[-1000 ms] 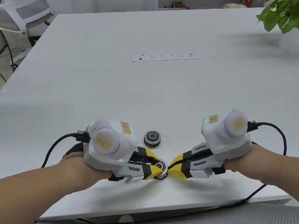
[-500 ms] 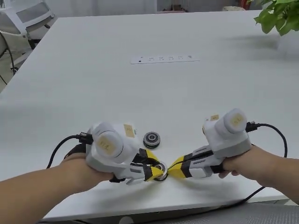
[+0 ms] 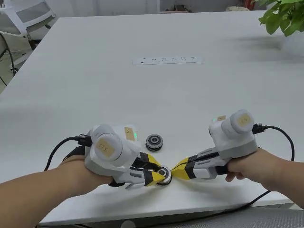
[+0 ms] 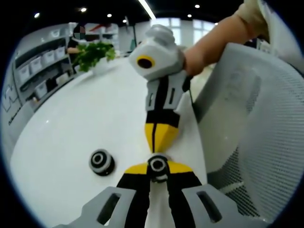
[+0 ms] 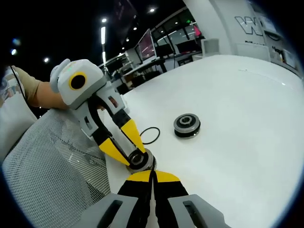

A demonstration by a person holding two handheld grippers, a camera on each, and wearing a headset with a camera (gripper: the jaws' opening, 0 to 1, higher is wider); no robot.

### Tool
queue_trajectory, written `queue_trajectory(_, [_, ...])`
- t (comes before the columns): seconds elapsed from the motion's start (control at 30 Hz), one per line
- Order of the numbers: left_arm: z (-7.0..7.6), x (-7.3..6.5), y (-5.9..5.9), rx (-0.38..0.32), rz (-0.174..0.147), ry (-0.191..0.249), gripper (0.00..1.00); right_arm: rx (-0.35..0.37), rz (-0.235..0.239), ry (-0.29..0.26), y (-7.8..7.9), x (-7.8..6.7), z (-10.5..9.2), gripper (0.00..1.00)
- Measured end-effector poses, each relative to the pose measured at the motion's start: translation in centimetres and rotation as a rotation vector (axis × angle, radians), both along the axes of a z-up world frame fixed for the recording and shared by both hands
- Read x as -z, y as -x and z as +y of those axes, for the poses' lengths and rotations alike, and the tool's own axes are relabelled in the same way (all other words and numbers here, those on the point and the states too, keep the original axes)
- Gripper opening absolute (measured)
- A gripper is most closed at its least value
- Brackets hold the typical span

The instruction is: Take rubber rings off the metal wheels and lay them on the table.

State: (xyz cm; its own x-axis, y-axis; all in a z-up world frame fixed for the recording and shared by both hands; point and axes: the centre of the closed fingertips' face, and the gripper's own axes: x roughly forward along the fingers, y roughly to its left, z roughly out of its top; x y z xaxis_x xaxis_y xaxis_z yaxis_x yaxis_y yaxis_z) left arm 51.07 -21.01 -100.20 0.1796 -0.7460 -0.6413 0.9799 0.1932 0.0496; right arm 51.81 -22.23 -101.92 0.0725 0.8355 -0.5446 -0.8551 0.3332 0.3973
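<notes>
With my left fingers [image 4: 137,167] clamping the wheel [image 4: 157,165] and right fingers [image 5: 166,177] closed at its rim, a hard pull could tear the wheel loose.

Bright even overhead light, soft shadows, fisheye-warped edges

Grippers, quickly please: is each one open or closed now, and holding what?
Left gripper: jaws closed on a metal wheel.
Right gripper: jaws closed, right at that wheel; whether they pinch anything cannot be told.
</notes>
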Motion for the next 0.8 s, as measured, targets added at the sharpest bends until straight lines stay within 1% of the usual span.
queue_trajectory(0.17, [0.0, 0.0, -0.1, 0.000, -0.008, -0.003, 0.13, 0.033, 0.031, -0.038, -0.2, -0.5, -0.1, 0.00])
queue_trajectory(0.2, [0.0, 0.0, -0.1, 0.000, -0.007, -0.004, 0.13, 0.057, 0.034, -0.068, -0.5, -0.9, 0.1, 0.00])
queue_trajectory(0.23, [0.0, 0.0, -0.1, -0.001, -0.008, -0.003, 0.13, 0.071, 0.061, -0.088, -0.5, -1.2, 0.1, 0.00])
queue_trajectory(0.33, [0.0, 0.0, -0.2, -0.005, -0.009, -0.002, 0.13, 0.067, 0.057, -0.087, -0.5, -1.2, 0.1, 0.00])
queue_trajectory(0.47, [-0.1, 0.0, -0.2, -0.010, -0.014, -0.004, 0.12, 0.089, 0.092, -0.115, -0.5, -1.4, 0.1, 0.00])
queue_trajectory(0.57, [-0.2, 0.0, -0.3, -0.018, -0.011, -0.003, 0.12, 0.095, 0.103, -0.125, -0.2, -1.6, 0.3, 0.00])
queue_trajectory(0.7, [-0.2, 0.0, -0.3, -0.024, -0.009, -0.004, 0.12, 0.093, 0.110, -0.132, 0.1, -1.9, 0.6, 0.00])
queue_trajectory(0.8, [-0.2, 0.0, -0.3, -0.026, -0.007, -0.006, 0.12, 0.078, 0.105, -0.135, 0.5, -2.2, 1.0, 0.00])
